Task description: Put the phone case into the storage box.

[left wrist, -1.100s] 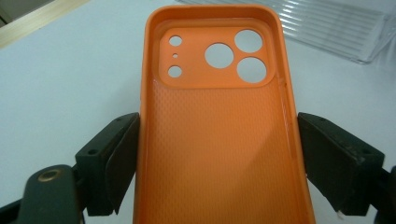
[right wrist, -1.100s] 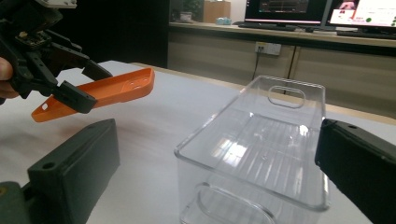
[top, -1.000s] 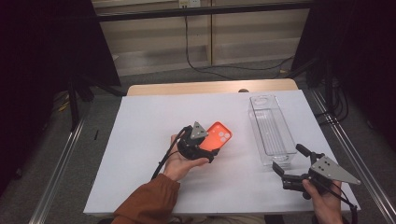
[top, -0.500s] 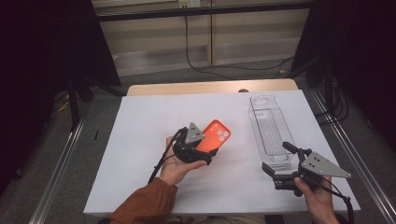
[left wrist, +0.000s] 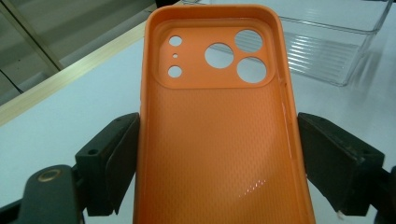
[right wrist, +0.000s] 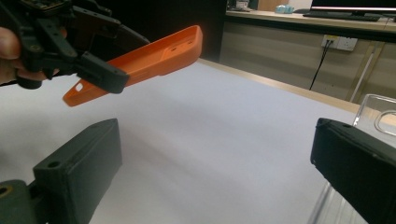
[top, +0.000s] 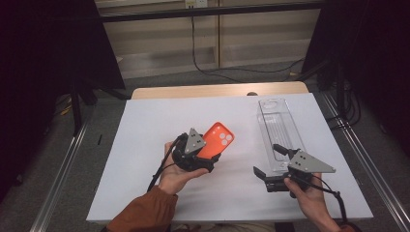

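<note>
L gripper (top: 205, 157) clamped on orange phone case (top: 216, 140), held above table centre, camera holes at far end | R gripper (top: 270, 159) jaws wide apart, nothing in them, near-right by clear tray (top: 279, 126) | white tabletop (top: 145, 140)

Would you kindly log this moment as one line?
left gripper: shut on orange phone case, lifted | right gripper: open, empty | clear tray: on table
</note>
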`<state>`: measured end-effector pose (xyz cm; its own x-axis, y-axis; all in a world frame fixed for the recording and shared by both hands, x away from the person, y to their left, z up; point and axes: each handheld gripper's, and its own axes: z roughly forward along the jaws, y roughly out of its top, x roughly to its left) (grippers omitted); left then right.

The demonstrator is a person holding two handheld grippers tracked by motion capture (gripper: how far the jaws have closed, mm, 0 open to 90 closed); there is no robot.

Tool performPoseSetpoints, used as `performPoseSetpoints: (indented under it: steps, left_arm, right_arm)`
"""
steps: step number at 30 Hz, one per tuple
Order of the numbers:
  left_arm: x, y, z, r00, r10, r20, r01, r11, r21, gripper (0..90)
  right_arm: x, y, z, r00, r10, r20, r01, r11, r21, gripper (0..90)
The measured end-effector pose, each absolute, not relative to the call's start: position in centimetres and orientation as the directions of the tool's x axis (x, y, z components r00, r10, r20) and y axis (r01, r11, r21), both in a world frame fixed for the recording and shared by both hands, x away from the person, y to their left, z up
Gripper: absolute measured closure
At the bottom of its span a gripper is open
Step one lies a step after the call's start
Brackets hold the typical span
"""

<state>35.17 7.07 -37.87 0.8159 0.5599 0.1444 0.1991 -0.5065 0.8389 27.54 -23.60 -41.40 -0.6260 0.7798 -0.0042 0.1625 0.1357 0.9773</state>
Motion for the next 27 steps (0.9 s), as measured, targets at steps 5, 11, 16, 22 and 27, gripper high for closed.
performPoseSetpoints:
  steps: [5,11,16,22,27]
  left_arm:
    - [34.6,7.9,-37.9,0.809,0.565,0.164,0.182,-0.506,0.843,16.5]
    - [34.0,8.5,-38.3,0.796,0.576,0.187,0.160,-0.498,0.852,16.6]
    - [33.5,8.6,-38.6,0.783,0.580,0.222,0.130,-0.503,0.855,16.6]
    - [32.5,8.7,-38.8,0.758,0.593,0.270,0.087,-0.503,0.860,16.6]
    - [31.9,8.8,-38.3,0.746,0.592,0.306,0.052,-0.509,0.859,16.5]
  right_arm:
    - [28.3,-22.5,-40.9,-0.613,0.790,0.012,0.179,0.124,0.976,1.8]
    - [29.1,-21.6,-40.8,-0.619,0.784,0.045,0.202,0.104,0.974,0.1]
    - [29.5,-20.9,-40.9,-0.611,0.791,0.037,0.217,0.122,0.969,0.7]
    - [29.8,-20.1,-40.6,-0.589,0.806,0.059,0.232,0.099,0.968,4.1]
    - [29.8,-19.4,-40.1,-0.573,0.817,0.057,0.235,0.097,0.967,5.1]
